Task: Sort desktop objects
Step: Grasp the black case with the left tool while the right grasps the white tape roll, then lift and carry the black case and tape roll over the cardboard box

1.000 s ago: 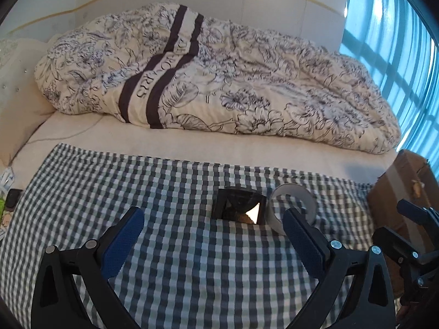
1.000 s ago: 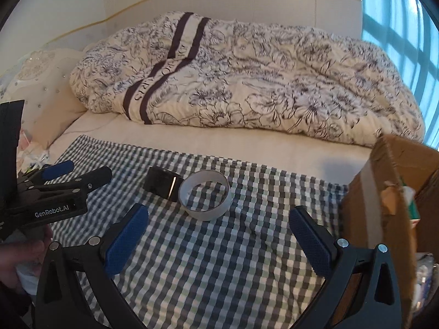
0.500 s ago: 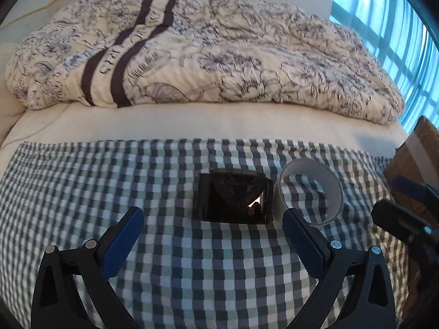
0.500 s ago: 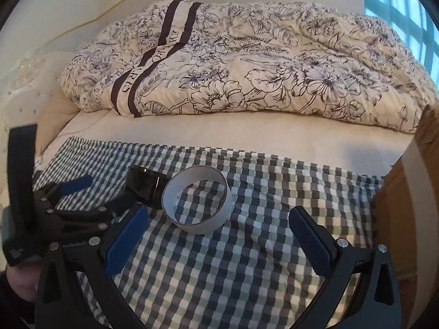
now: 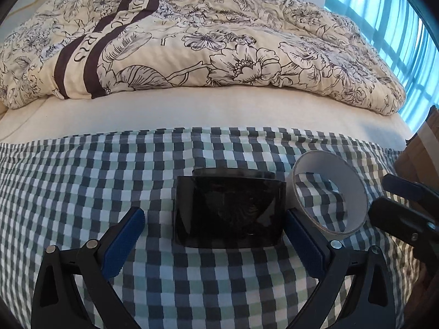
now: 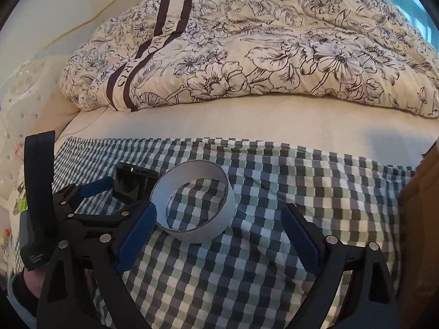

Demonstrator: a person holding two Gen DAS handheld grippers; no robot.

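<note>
A bed fills the background, with a cream floral duvet (image 5: 205, 41) bunched along its far side and a blue-lit window (image 5: 397, 19) at the right. Over the near part of the mattress lies a checked cloth (image 5: 82, 192) in grey, green and white.

On that cloth rests a glossy black box (image 5: 229, 213), low and rectangular, its dark front facing the left wrist camera. The left gripper (image 5: 214, 242) has its 2 blue-padded fingers spread wide, 1 at each side of the box's near end; the box lies between and just ahead of the tips, and neither pad clearly touches it. Touching the box's right side is a roll of tape (image 5: 330, 194), a wide pale ring tilted on its edge with the checks showing through its hole.

From the right wrist camera, the right gripper (image 6: 219, 235) is also spread wide. The tape ring sits just ahead of it, toward its left finger, unheld. A brown cardboard box (image 6: 419, 219) stands at the right edge of the cloth.
</note>
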